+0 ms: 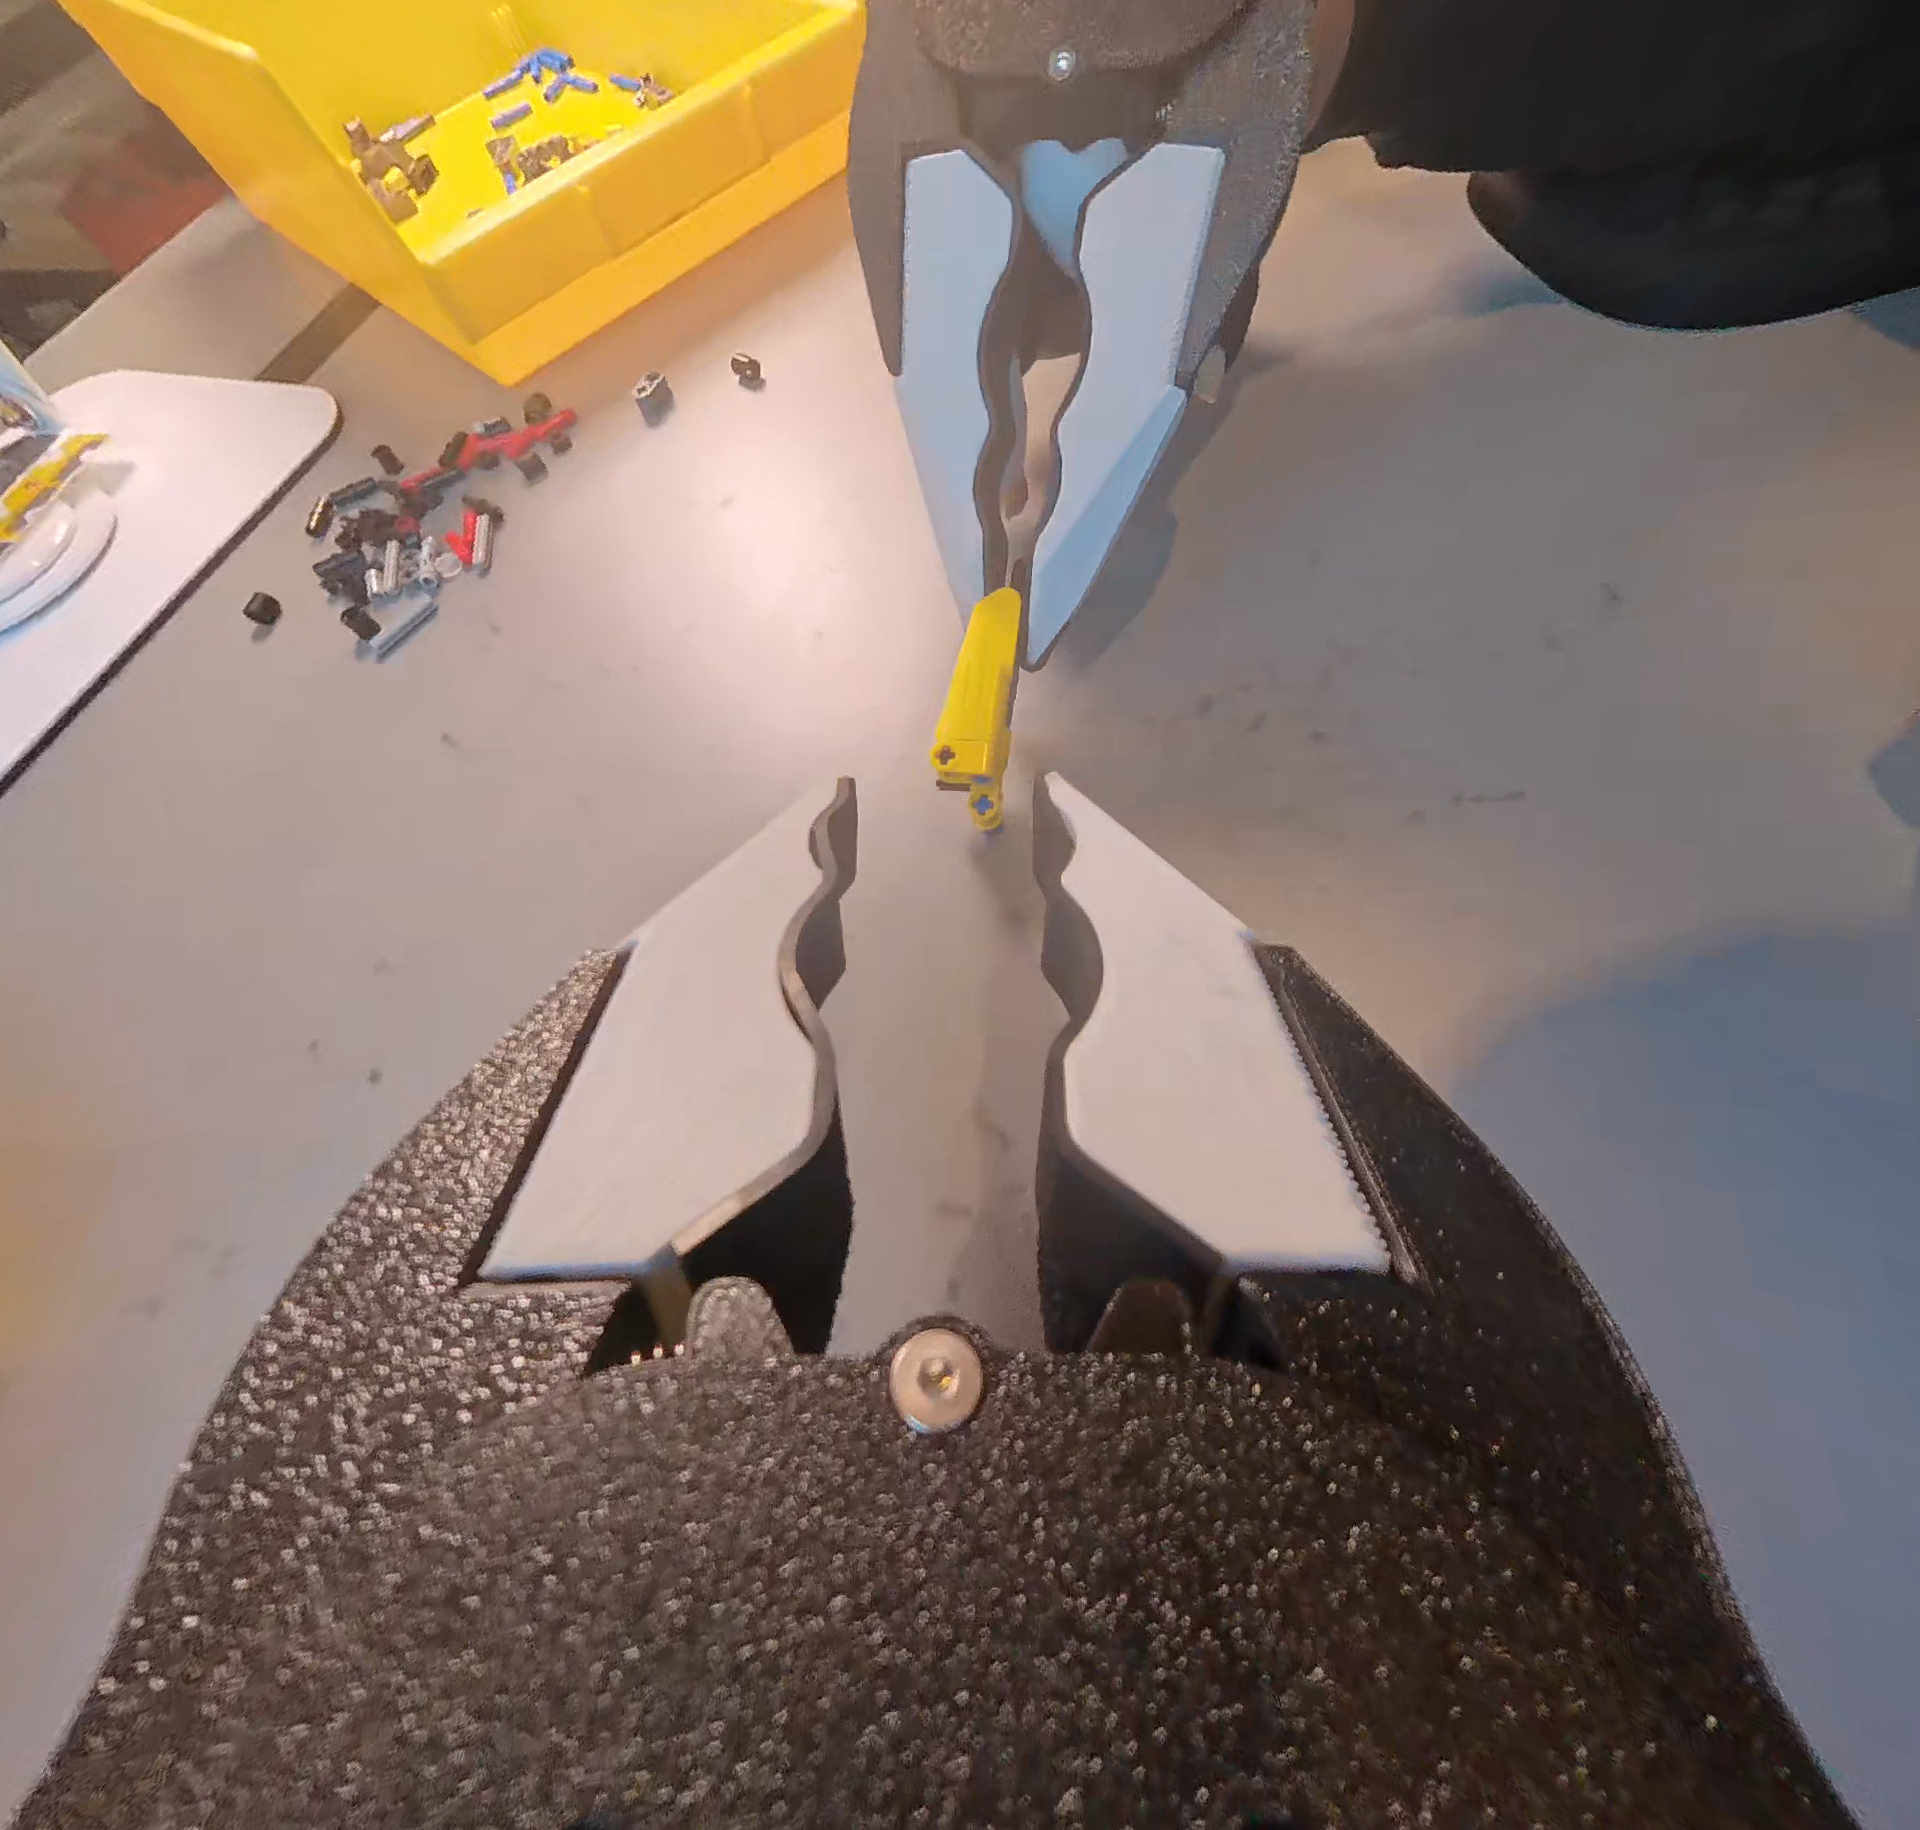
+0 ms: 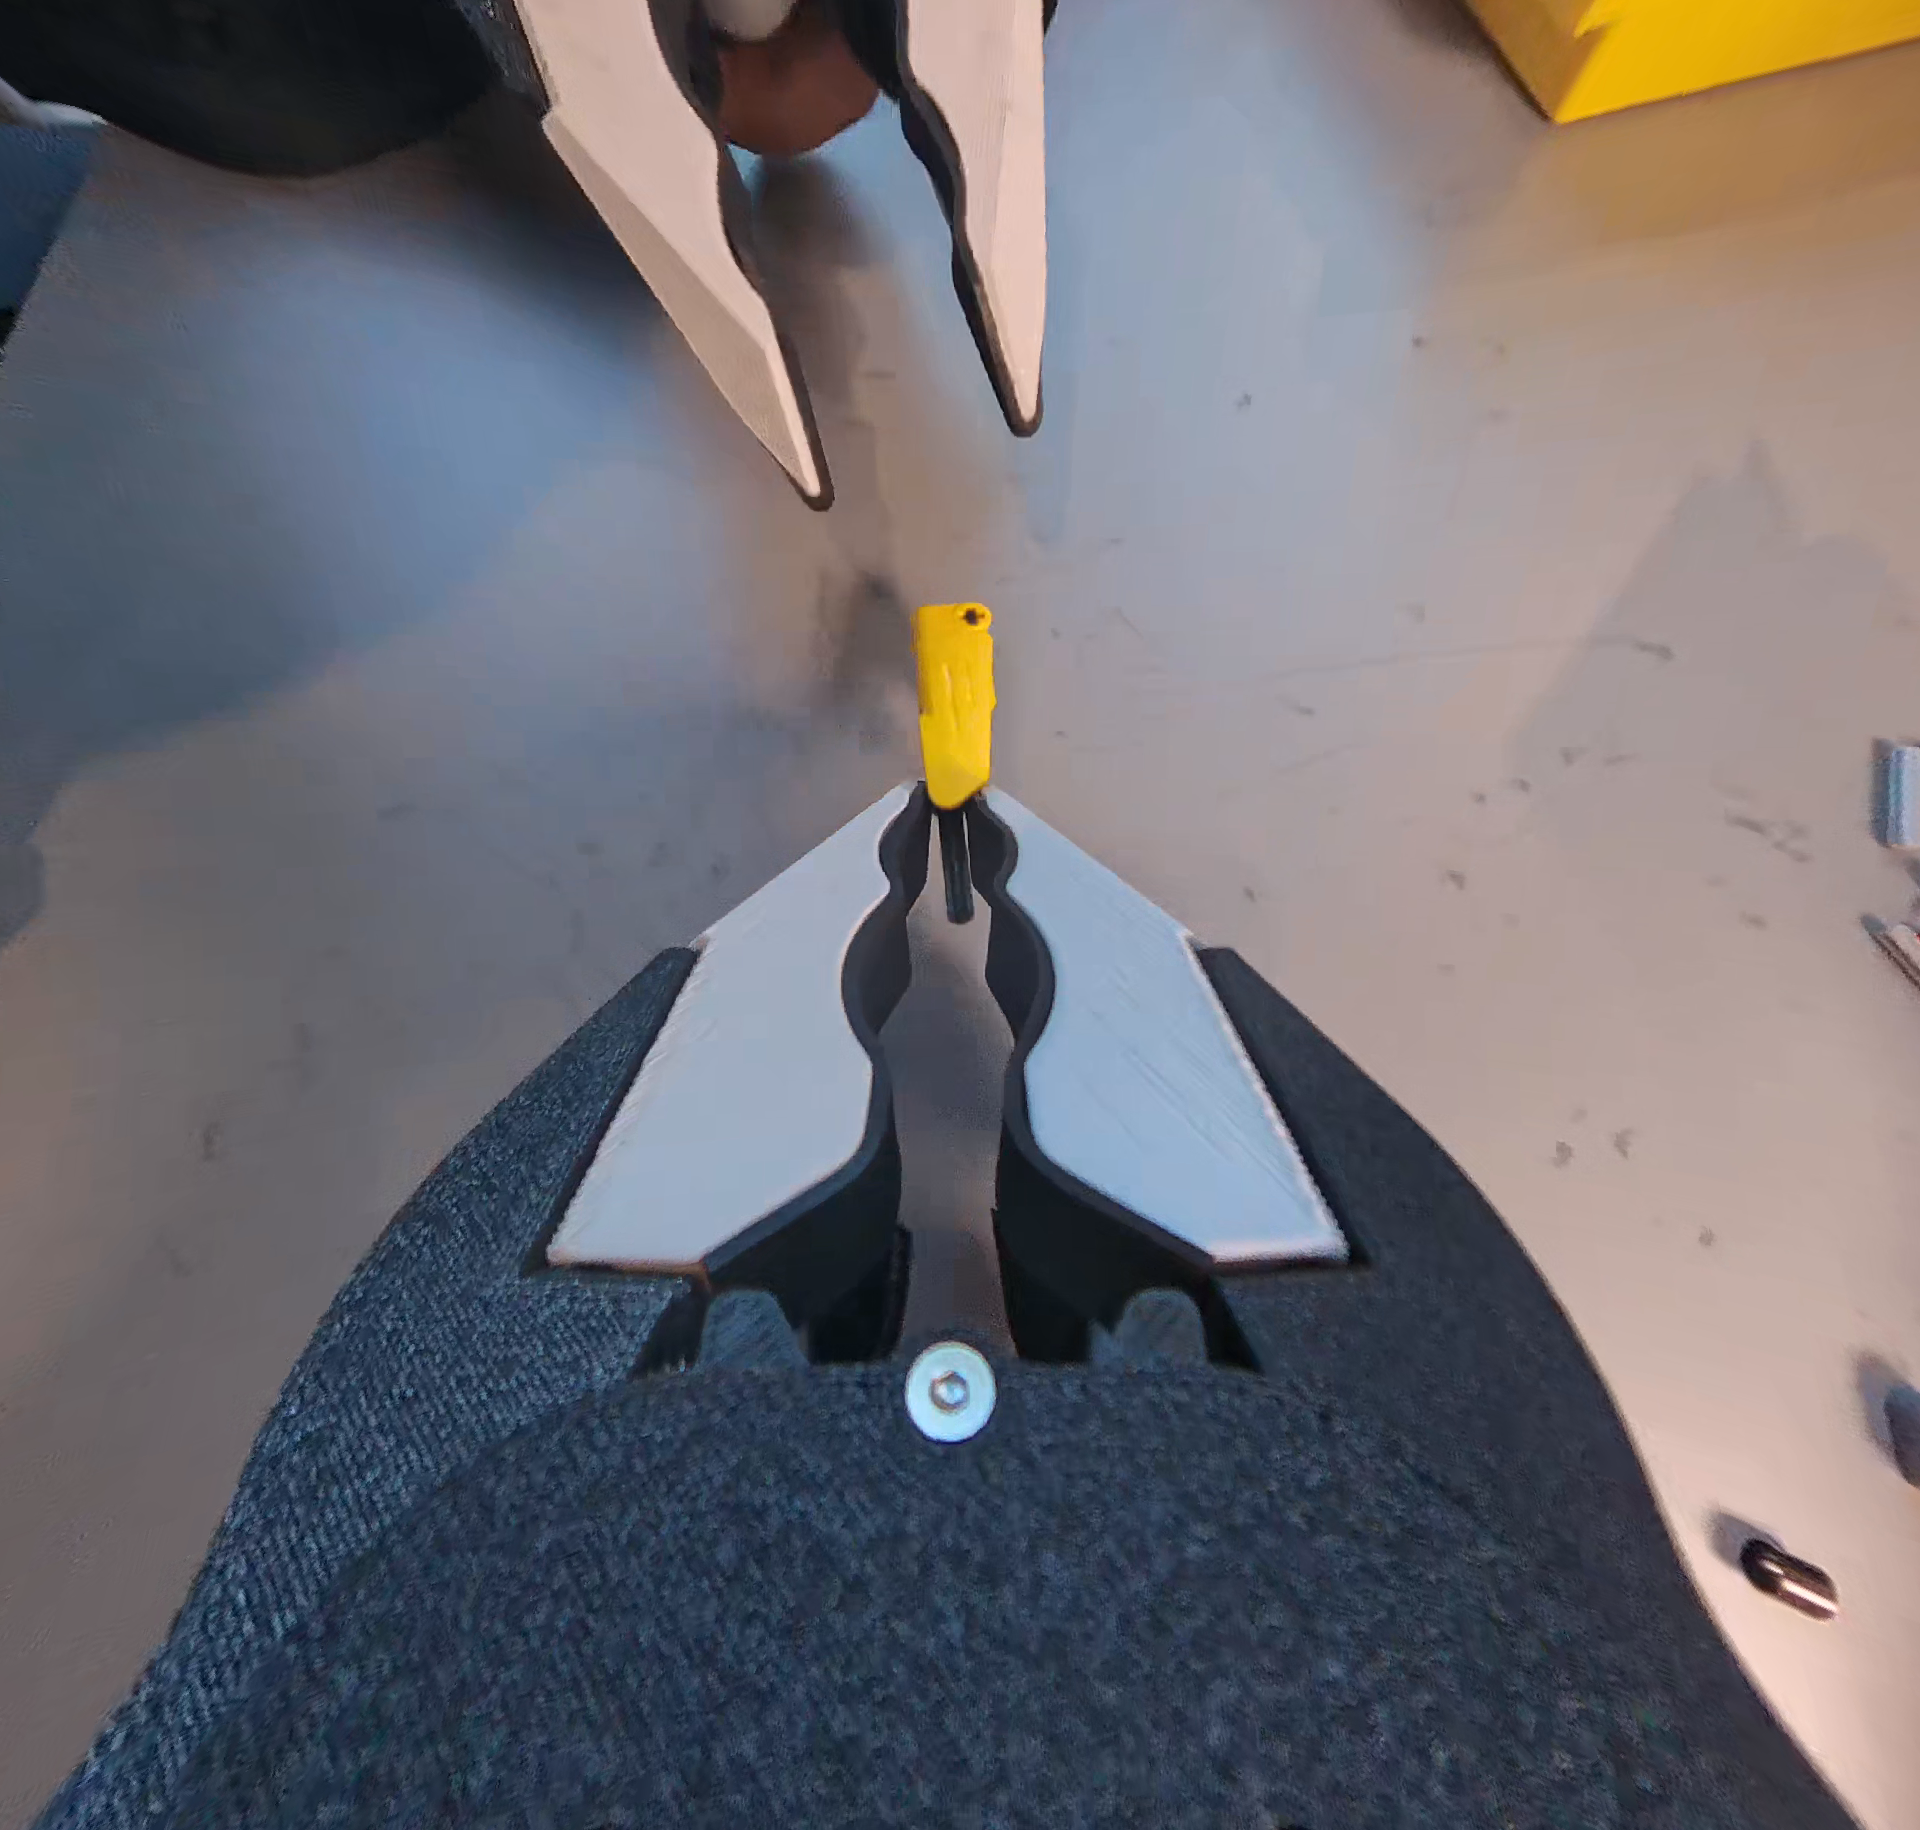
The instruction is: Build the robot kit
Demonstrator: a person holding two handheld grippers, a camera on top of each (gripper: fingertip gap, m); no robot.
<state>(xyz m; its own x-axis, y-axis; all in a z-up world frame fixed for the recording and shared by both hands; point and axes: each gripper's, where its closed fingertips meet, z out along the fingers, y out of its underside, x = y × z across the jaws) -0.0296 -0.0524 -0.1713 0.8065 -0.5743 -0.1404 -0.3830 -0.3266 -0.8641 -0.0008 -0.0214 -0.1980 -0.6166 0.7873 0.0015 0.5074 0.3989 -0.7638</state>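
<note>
1. Left wrist view: the left gripper (image 1: 945, 804) has its fingers spread apart and empty; the yellow piece (image 1: 982, 700) hangs just beyond their tips, above the table (image 1: 623, 845). Loose small parts (image 1: 416, 533) and a yellow bin (image 1: 436, 118) lie farther left of the piece.
2. Right wrist view: the right gripper (image 2: 951, 793) has its fingers closed on the yellow piece (image 2: 954, 700), which juts forward toward the left gripper (image 2: 925, 461).

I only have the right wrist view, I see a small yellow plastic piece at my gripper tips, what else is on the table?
Observer: An open yellow plastic bin holding small blue and dark parts stands far left.
Operator: Anything loose?
Observer: A scatter of small black, red and grey plastic parts lies before it.
Operator: And the left gripper?
Observer: Open, its tips just short of the small yellow plastic piece, whose near end shows blue cross-shaped spots.
</note>
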